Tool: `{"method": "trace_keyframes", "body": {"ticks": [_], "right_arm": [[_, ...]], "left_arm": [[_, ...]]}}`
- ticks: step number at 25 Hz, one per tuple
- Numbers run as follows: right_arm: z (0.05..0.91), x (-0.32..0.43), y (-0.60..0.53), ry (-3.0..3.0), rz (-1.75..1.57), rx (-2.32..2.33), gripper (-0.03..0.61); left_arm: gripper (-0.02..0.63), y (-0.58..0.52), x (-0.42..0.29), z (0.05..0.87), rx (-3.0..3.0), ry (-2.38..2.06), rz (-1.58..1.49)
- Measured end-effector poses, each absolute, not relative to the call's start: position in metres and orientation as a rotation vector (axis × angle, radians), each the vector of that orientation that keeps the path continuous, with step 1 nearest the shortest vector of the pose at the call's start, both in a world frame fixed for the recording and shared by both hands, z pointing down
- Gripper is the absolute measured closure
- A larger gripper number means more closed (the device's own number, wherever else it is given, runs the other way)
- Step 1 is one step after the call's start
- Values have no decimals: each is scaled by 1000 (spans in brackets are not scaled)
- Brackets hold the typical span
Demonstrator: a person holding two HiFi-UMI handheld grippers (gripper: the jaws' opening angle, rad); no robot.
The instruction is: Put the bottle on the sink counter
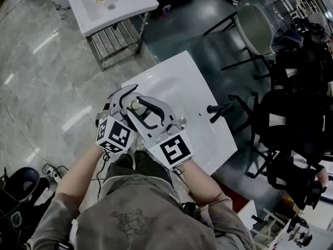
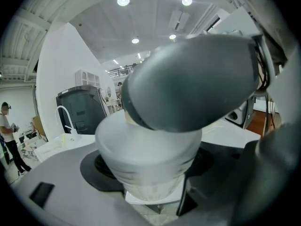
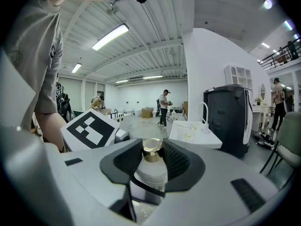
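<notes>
While the right gripper (image 3: 151,158) clasps the neck of the upright bottle (image 1: 136,105) and the left gripper (image 2: 149,169) clamps its body, we note the sink counter (image 1: 205,139) lies just below; we judge a vertical descent.

Tabletop (image 1: 195,79) is mostly bare: the far corner and the strip along the far-left edge are open, free to reach from above. Black faucet (image 1: 218,110) stands at the far-right edge and blocks a low pass there. Left gripper (image 1: 122,100) and right gripper (image 1: 151,111) crowd the left corner, both closed on the bottle (image 1: 136,105). Their jaws overlap, so there is no gap between them. In the left gripper view the right gripper's grey jaw fills the space above the bottle. Black chairs (image 1: 291,124) pack the floor just past the right corner, with a grey chair (image 1: 257,27) beyond the far corner. The floor left of the tabletop is open up to the second sink (image 1: 112,4).
</notes>
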State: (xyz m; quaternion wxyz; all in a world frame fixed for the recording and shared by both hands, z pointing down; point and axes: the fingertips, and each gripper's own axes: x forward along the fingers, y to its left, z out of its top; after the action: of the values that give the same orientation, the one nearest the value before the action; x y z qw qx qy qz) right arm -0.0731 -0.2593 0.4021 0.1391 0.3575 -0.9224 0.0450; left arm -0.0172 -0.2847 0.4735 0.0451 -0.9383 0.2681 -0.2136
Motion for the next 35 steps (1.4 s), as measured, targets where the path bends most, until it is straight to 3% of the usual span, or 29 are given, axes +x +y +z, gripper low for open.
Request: {"method": "trace_keyframes", "body": {"ticks": [35], "right_arm": [[569, -49, -327, -2608, 283, 974, 439]], "left_arm": [[285, -346, 3, 646, -2903, 855, -821]]}}
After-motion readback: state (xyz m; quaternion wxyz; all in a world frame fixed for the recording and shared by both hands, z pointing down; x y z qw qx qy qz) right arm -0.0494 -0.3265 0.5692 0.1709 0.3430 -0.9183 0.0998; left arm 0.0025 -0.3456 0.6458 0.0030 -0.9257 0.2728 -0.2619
